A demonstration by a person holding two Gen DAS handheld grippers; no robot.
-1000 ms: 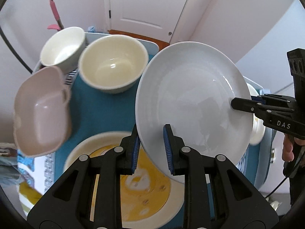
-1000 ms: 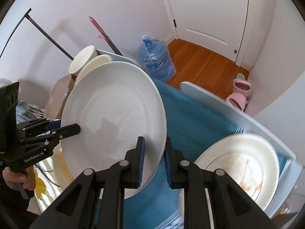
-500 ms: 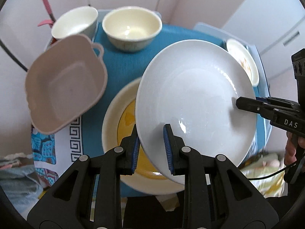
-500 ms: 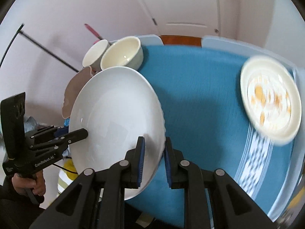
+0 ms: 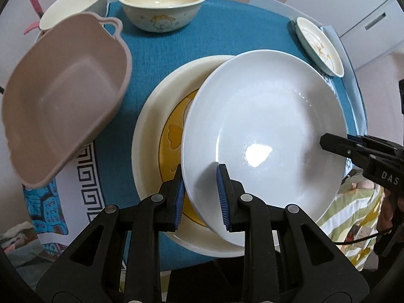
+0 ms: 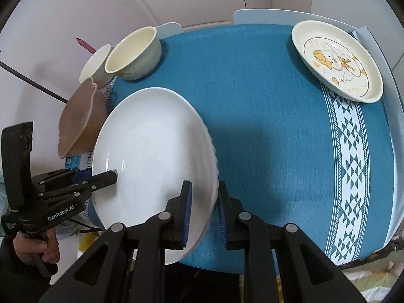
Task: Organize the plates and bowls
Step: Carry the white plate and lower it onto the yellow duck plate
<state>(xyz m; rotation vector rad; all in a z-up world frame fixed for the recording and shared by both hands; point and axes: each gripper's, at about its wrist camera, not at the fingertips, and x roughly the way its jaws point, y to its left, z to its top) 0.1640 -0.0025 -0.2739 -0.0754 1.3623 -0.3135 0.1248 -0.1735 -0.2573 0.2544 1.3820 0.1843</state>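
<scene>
Above the blue-clothed table (image 6: 265, 106), a glossy white plate (image 5: 265, 136) hangs tilted between two grippers, each clamped on an opposite edge of its rim: the left gripper (image 5: 200, 194) pinches the near edge in its own view, and the right gripper (image 6: 203, 212) holds the far side, one blue ribbed pad above the rim and one below. Two grips probably steady so wide and smooth a dish. It hovers over a larger cream plate (image 5: 154, 116) with a yellow centre, seemingly to be stacked there. Beside them sits a matte pink square dish (image 5: 63, 101) with small looped handles; further back stand a deep cream bowl (image 5: 164, 2) with a printed figure and a second pale bowl (image 5: 73, 2). A small duck-printed plate (image 6: 338, 60) lies well apart at the table's far corner.
</scene>
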